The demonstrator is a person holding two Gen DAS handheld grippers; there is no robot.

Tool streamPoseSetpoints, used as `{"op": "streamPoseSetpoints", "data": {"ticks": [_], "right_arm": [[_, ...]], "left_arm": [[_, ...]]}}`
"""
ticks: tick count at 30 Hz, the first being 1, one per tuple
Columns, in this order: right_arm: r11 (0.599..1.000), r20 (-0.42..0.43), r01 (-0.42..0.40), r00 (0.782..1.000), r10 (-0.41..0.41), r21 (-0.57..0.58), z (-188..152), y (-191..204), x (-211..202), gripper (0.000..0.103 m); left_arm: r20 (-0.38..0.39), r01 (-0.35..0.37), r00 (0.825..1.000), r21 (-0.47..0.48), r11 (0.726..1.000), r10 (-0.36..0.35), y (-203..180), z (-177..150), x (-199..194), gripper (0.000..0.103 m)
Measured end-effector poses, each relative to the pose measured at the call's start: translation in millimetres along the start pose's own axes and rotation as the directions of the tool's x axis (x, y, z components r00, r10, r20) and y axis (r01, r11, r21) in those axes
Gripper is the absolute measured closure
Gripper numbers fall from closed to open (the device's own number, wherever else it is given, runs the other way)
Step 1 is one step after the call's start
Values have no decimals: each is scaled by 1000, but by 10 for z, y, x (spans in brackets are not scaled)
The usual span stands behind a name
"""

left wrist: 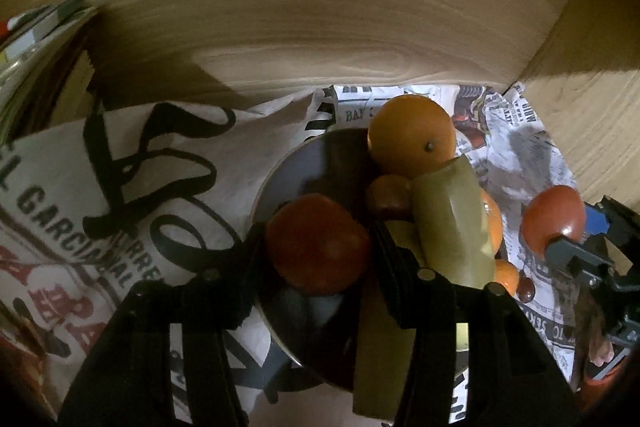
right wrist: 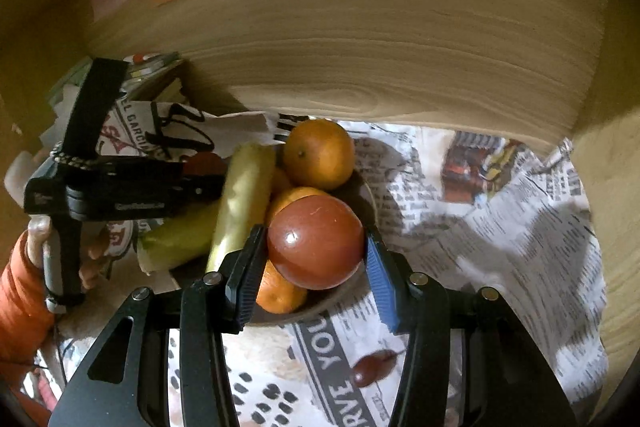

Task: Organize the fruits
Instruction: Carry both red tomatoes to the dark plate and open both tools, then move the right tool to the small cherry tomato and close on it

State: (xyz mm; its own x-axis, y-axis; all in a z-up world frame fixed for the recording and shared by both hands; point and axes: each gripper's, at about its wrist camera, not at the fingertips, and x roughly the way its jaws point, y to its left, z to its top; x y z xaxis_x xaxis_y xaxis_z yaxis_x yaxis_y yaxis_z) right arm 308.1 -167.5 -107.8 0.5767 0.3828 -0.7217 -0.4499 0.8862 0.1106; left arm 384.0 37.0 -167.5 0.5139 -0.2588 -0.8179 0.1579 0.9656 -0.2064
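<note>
Your right gripper (right wrist: 316, 259) is clamped on a glossy round red tomato (right wrist: 316, 241): the black left pad and the blue right pad (right wrist: 380, 279) both press against its sides. The tomato hangs just above the near rim of the dark round bowl (right wrist: 364, 195), over the fruit already in it. The left wrist view shows the same tomato (left wrist: 554, 219) at the right edge, apart from the bowl's pile.

Your left gripper (left wrist: 318, 247) holds a round reddish-orange fruit (left wrist: 318, 247) between its black fingers, both touching it, over the dark inside of the bowl (left wrist: 280, 179). That fruit sits left of the pile.

Bowl contents: a large orange (right wrist: 318, 153) at the far side, two more oranges partly hidden under the tomato, one at (right wrist: 280, 293), and two yellow-green bananas. One banana (right wrist: 242, 203) leans across the left rim, touching the large orange's side; the other banana (right wrist: 180, 237) lies lower, pointing left. In the left wrist view the upper banana (left wrist: 452, 223) runs beside the right finger.

The bowl stands on printed newspaper sheets (right wrist: 500, 227) against a wooden back wall (right wrist: 360, 47). A small dark red fruit (right wrist: 374, 367) lies on the paper near you, apart from the bowl.
</note>
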Motion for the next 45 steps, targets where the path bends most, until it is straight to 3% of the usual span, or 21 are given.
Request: {"op": "streamPoseSetpoints", "data": {"ticks": [6,13,14,15,16,18,21,32,38,45], "right_arm": [[999,5,-26,1000,26,-44,84,185,44,58],[999,-2,-42,999,42,-29,103,230,65,58],[999,-2,-41,999,41,-28,113,234,70,58],[999,-2,-37,999,37,-30,122,244,75,58],[999,-2,-34,999,34,-32,132,256,81,58],[999,-2,-34,999,34,-38,158,286,95,58],[998,-1,-34,999,34,-49,209,347,128,58],[989,-28,-74,997,71,-124,360,716,351,58],[981,-91,-80,994,65,-176,376,931,667,58],[967,-139,-24,990,-12,-253,319,1118,932,58]], "left_arm": [[-23,1,1000,5,1000,-1,-29,29,-4,52],[2,21,1000,72,997,-21,-78,-25,-144,50],[4,21,1000,77,997,-22,-78,-34,-156,47],[10,33,999,77,996,-34,-74,-48,-184,30],[30,42,999,75,996,-45,-63,-60,-227,22],[76,61,995,76,995,-67,-69,-71,-319,13],[103,58,992,96,994,-68,-88,-80,-452,13],[169,-121,979,34,992,114,253,-279,-776,13],[174,-151,973,-8,989,150,444,-372,-874,13],[153,-153,975,-47,987,158,600,-456,-888,13]]}}
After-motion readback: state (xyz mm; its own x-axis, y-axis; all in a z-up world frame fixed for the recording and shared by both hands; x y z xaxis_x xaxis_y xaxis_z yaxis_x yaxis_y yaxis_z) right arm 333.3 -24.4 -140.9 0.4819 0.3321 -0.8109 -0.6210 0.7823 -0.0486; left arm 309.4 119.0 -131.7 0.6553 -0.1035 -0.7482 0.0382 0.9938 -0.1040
